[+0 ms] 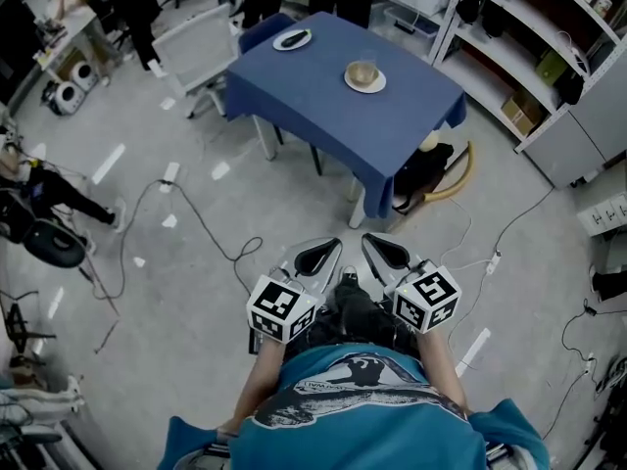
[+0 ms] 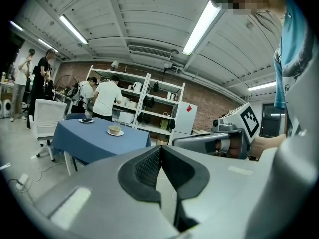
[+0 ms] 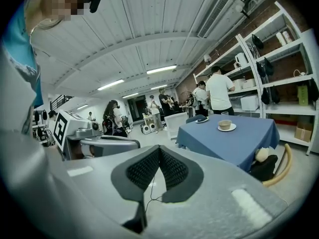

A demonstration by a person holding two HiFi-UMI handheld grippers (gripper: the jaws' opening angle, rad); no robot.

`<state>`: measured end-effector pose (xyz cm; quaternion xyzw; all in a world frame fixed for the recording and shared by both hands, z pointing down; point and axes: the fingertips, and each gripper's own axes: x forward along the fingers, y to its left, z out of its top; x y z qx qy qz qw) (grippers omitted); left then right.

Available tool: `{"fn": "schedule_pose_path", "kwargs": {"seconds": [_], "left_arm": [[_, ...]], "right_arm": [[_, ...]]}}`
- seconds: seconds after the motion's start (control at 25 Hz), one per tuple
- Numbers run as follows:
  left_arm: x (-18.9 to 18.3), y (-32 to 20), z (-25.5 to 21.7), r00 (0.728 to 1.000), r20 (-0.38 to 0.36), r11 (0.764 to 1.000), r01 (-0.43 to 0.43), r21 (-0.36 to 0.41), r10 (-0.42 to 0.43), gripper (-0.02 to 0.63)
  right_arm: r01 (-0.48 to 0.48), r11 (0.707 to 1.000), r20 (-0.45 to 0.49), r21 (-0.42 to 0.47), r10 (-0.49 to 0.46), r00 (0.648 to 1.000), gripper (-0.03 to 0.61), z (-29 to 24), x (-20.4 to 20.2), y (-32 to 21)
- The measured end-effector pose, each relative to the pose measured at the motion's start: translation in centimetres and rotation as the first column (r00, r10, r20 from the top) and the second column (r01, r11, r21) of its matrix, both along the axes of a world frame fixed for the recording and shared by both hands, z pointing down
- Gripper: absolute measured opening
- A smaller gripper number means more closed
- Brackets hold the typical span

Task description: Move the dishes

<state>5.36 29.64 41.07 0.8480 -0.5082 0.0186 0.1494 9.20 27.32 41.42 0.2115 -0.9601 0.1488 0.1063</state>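
Observation:
A blue-clothed table [image 1: 333,106] stands ahead of me, some way off. On it sit a small bowl on a white saucer [image 1: 364,75] and, farther back, a white plate with something dark on it [image 1: 292,39]. Both grippers hang side by side over the floor near my body, well short of the table. The left gripper [image 1: 333,246] is shut with nothing between its pads, and so is the right gripper [image 1: 368,242]. In the left gripper view the bowl [image 2: 115,130] and plate [image 2: 86,120] lie far left of the closed jaws [image 2: 160,149]. The right gripper view puts the bowl [image 3: 225,125] to the right of its jaws [image 3: 159,148].
A white chair [image 1: 194,49] stands at the table's left corner. A dark bag and a curved wooden chair [image 1: 436,169] rest by its near right leg. Cables [image 1: 211,233] trail across the floor. Shelving [image 1: 549,57] lines the right wall. People stand behind the table.

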Motion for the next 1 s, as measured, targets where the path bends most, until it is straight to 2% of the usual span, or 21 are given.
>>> {"fn": "schedule_pose_path", "kwargs": {"seconds": [0.32,0.56,0.76,1.0], "left_arm": [[-0.7,-2.8,0.3,1.0,-0.012,1.0,0.012,-0.009,-0.012,0.012],[-3.8,-7.3,0.9,0.997,-0.011,0.996,0.08,-0.037,-0.081,0.012],[-6.6,-13.5,0.8,0.992,-0.01,0.99,0.129,-0.049,-0.13,0.012],[-5.5,-21.6,-0.5,0.994,-0.017,0.994,0.103,-0.032,-0.104,0.012]], "right_arm": [[0.03,0.999,-0.004,-0.026,-0.03,1.0,0.003,1.0,-1.4,-3.3],[0.087,0.994,0.028,-0.058,-0.086,0.996,0.003,1.8,-4.2,-8.1],[0.114,0.991,0.028,-0.064,-0.113,0.993,0.003,2.1,-5.9,-14.3],[0.084,0.995,0.037,-0.053,-0.082,0.996,0.003,1.3,-5.0,-23.7]]}}
